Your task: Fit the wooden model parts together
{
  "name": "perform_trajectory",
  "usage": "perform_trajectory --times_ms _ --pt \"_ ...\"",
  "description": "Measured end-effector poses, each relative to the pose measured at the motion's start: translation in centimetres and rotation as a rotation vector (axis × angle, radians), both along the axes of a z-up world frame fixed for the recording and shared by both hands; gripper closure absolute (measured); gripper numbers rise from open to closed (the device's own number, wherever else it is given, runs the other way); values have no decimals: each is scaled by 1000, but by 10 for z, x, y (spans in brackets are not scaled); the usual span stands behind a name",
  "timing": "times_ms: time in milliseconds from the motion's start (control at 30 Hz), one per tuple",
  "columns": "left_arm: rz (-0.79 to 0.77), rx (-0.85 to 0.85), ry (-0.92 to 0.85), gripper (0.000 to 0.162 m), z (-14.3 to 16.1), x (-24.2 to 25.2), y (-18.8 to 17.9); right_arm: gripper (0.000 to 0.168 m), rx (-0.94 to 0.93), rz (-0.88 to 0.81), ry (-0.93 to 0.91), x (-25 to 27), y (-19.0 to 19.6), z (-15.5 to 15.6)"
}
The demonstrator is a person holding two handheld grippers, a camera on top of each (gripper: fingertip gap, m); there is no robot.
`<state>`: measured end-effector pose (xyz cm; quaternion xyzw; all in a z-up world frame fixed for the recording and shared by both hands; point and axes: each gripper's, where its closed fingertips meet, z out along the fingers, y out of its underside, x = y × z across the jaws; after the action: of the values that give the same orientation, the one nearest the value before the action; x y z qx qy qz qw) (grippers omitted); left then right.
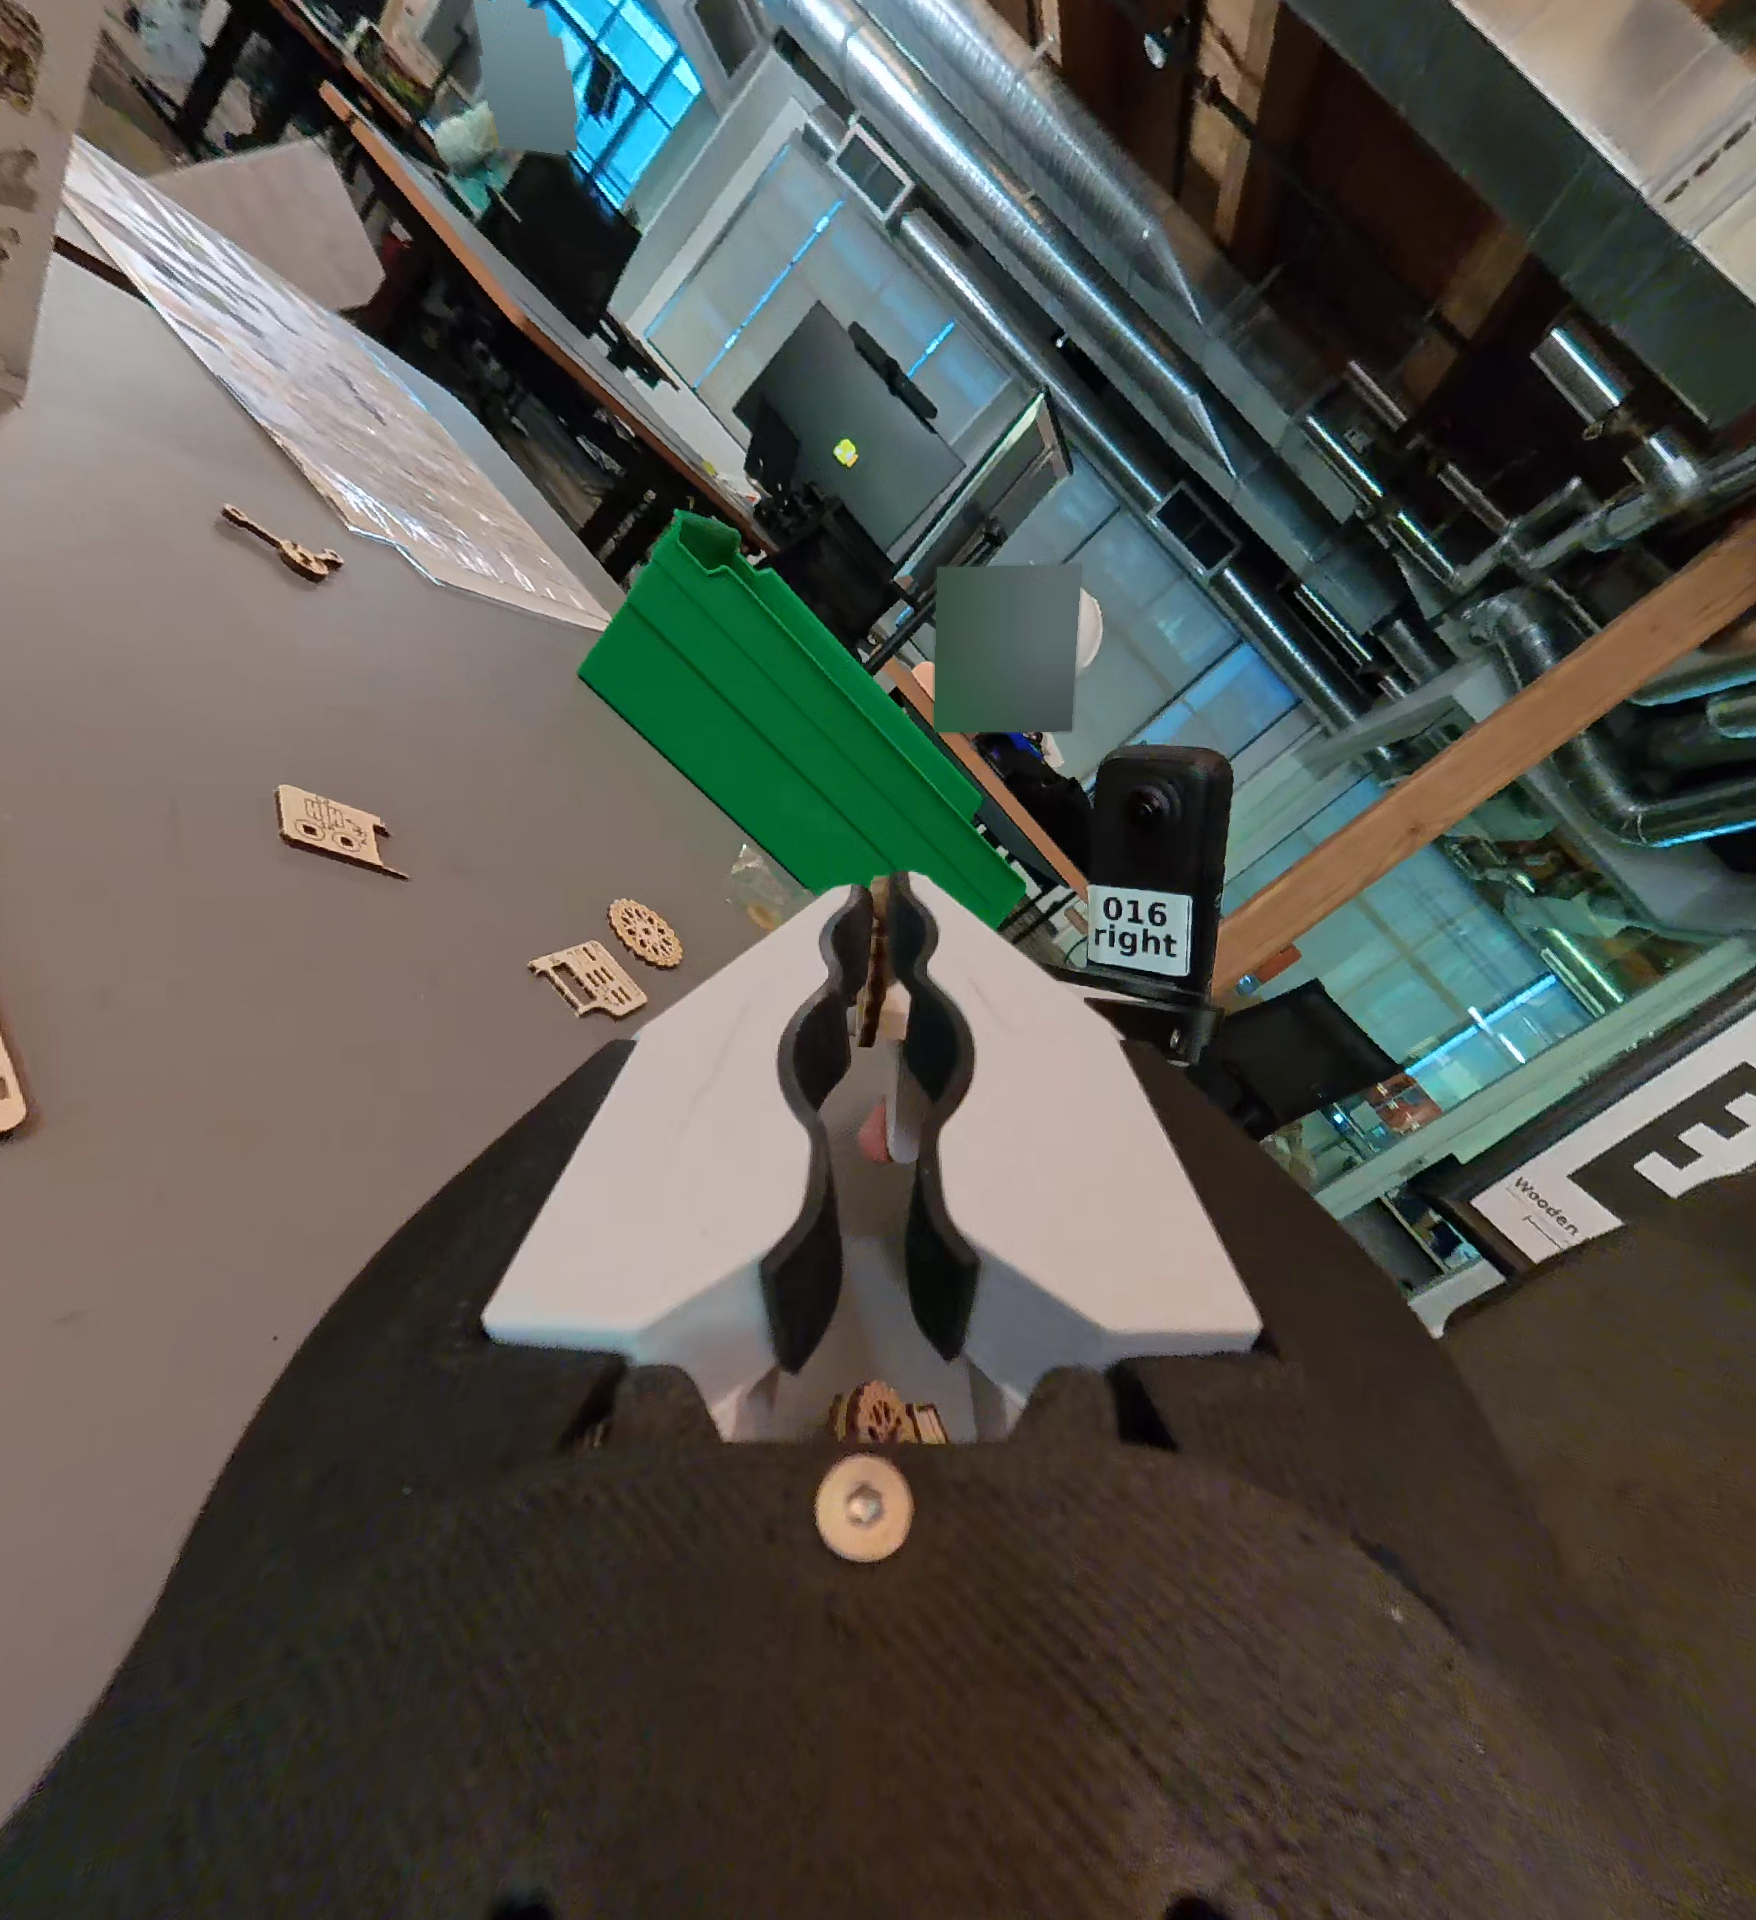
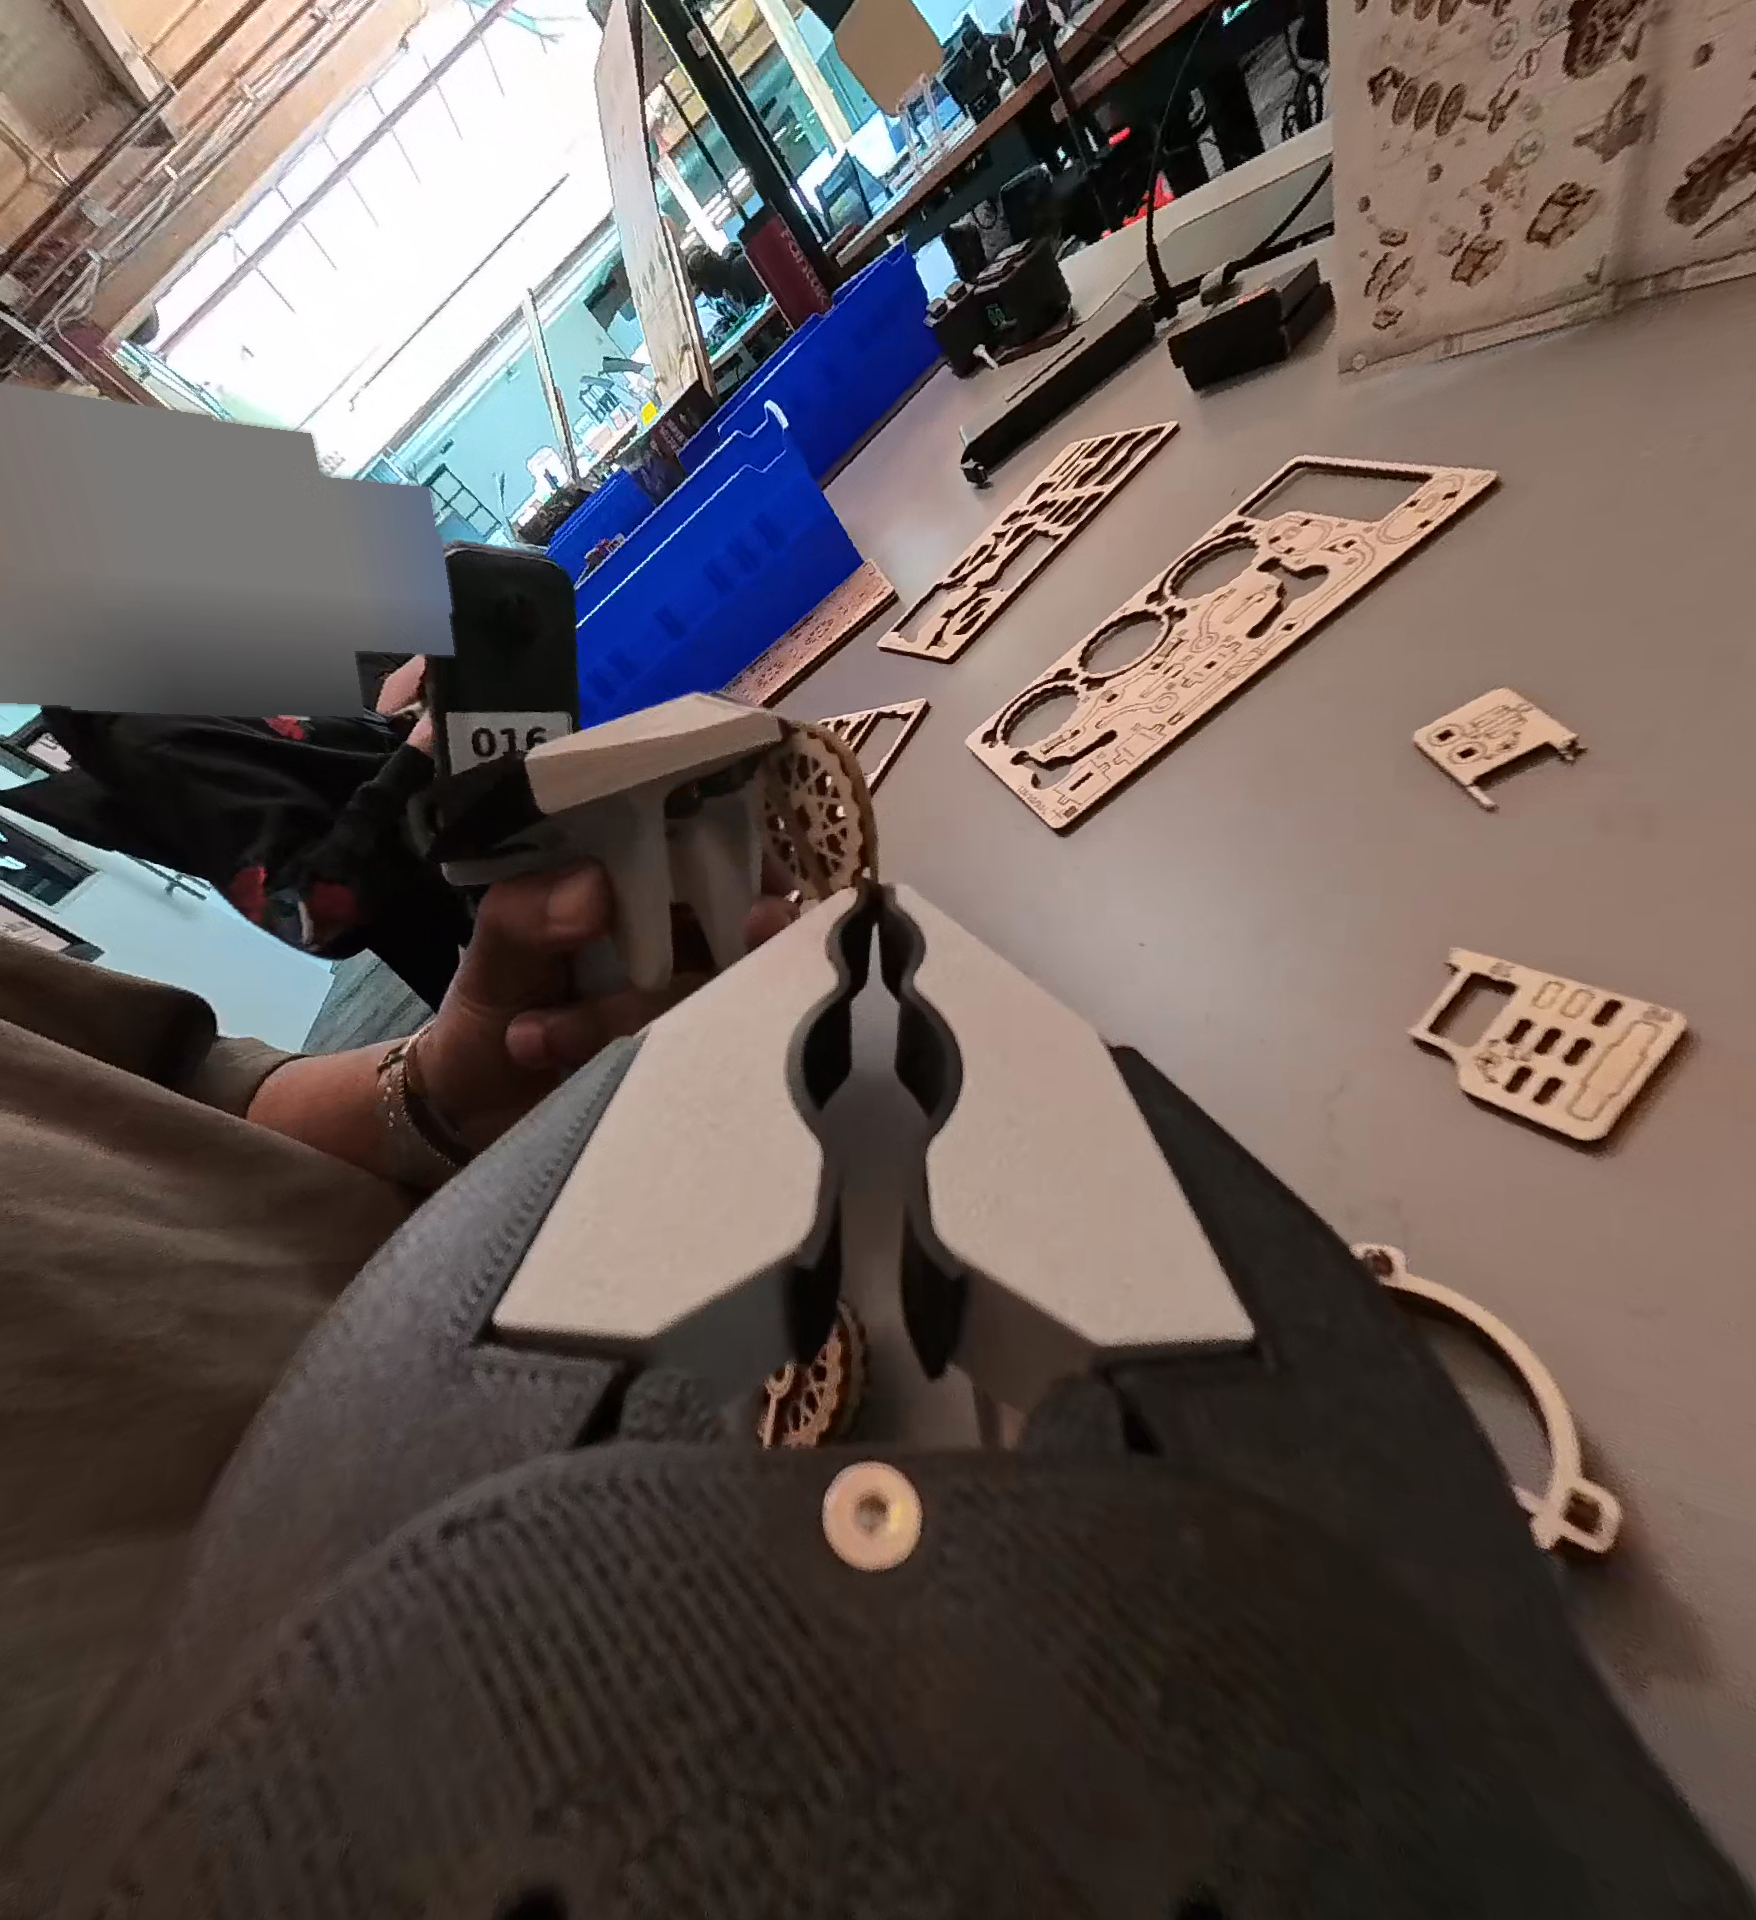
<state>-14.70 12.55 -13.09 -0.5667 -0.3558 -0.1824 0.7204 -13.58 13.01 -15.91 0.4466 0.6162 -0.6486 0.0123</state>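
- Left tongs point(image 1: 882, 899) nearly closed, pinching a thin wooden wheel point(image 1: 870, 987) edge-on between the black pads; lifted off the counter point(image 1: 178, 1039).
- In right wrist view the same wheel point(image 2: 812, 805) shows as a spoked, toothed disc in the left tongs point(image 2: 739, 821), held by a hand point(image 2: 531, 966).
- Right tongs point(image 2: 879, 902) narrow, tips almost touching. Can't tell if they grip anything; tip sits just beside the wheel rim.
- Another toothed wheel point(image 2: 817, 1387) peeks out behind the right tongs' base, partly hidden.
- Loose parts on counter, right view: slotted panel point(image 2: 1549, 1044), small plate point(image 2: 1492, 740), curved arc piece point(image 2: 1518, 1392), two punched-out sheets point(image 2: 1227, 634) further back.
- Left view: small gear point(image 1: 643, 932) touching a slotted piece point(image 1: 590, 979), plate point(image 1: 334, 826) near, slim key-like part point(image 1: 282, 542) well apart.
- Green plastic rail point(image 1: 791, 727) beyond left tongs' tip.
- Instruction sheet point(image 2: 1591, 166) stands upright at counter's far edge; blue bins point(image 2: 749, 540) behind.
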Motion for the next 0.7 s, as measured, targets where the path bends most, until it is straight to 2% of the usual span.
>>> perform_trajectory --times_ms 700 --pt "-18 -8 -61 162 -5 5 3 168 55 -115 51 -8 16 5"
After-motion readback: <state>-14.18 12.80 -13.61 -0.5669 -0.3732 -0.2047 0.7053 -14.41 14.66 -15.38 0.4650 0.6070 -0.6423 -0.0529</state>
